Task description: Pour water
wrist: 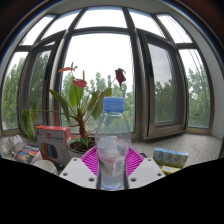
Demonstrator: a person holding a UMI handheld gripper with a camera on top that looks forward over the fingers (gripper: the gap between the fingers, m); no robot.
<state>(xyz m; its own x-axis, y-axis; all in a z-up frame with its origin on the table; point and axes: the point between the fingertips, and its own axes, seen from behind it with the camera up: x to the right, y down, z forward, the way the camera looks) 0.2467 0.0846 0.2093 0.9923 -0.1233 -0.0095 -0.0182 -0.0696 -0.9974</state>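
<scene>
Claw (pixel 111 168) grips bottle (pixel 112 140) before windowsill (pixel 195 148).

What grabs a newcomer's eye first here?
The clear water bottle with its blue cap, standing upright between the fingers of the tongs, against the pink pads. Behind it a potted plant with reddish flowers stands on the sill before the bay window; a pink box sits beside the plant.

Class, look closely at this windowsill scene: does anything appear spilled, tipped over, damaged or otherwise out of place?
Nothing stands out. The water bottle stands upright with its blue cap on, between the gripper fingers. The potted plant behind it is upright, and no water shows on the windowsill.
</scene>
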